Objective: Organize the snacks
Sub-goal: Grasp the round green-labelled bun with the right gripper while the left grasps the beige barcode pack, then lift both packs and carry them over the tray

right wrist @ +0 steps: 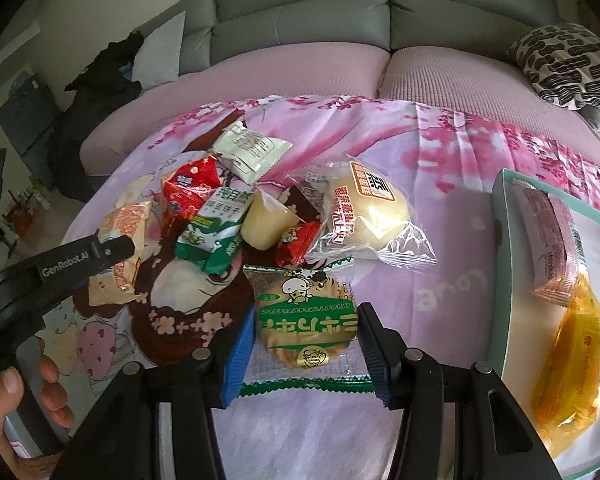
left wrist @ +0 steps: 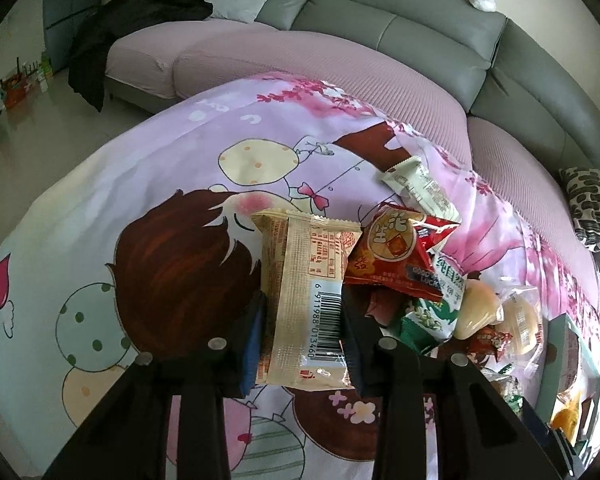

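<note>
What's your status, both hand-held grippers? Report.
Left hand-held gripper shut on beige packet. Right hand-held gripper around green cookie packet. Tray right, snack pile between.

A beige wrapped snack [left wrist: 300, 304] with a barcode is clamped lengthwise between jaws. A green-and-white pastry packet [right wrist: 306, 320] is held between other jaws. Remaining snacks [right wrist: 228, 216] are heaped on the cartoon-printed cloth [right wrist: 440, 280]; two packets [right wrist: 568, 280] are laid in a pale tray [right wrist: 500, 240].

Each hand-held gripper [left wrist: 304, 336] [right wrist: 306, 350] is black plastic, its two fingers lined with ribbed blue pads [right wrist: 238, 354] and fixed by round silver screws [right wrist: 199, 354]. At nine o'clock, white "GenRobot.AI" lettering [right wrist: 65, 266] marks the left one.
</note>
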`<state>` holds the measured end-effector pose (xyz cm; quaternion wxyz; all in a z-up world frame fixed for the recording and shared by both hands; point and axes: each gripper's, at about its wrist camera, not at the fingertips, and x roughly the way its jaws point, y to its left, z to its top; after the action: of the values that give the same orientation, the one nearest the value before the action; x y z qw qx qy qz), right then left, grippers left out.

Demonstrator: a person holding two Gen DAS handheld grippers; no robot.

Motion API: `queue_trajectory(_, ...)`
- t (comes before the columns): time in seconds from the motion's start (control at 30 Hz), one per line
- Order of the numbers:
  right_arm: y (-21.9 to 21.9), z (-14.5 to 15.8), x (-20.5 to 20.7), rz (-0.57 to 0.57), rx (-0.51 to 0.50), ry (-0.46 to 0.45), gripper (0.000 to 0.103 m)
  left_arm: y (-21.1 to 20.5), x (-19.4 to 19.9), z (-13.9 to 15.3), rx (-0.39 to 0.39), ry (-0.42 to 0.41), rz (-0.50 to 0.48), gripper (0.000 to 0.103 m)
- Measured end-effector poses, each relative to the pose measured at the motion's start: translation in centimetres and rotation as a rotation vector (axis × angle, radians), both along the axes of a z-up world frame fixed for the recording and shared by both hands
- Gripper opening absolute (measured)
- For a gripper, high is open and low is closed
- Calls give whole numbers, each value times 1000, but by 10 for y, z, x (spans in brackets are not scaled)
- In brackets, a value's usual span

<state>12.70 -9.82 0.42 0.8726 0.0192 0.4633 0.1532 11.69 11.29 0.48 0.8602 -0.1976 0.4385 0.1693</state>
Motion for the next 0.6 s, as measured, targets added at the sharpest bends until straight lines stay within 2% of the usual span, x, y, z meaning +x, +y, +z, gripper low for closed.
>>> queue_trajectory(0.4, -6, 20, -8, 8, 43, -41, 53, -8, -12, 21, 3, -51, -13, 37)
queue_trajectory(0.6, -9, 40, -18, 19, 63, -96, 53, -8, -19, 37, 12, -91, -7, 37)
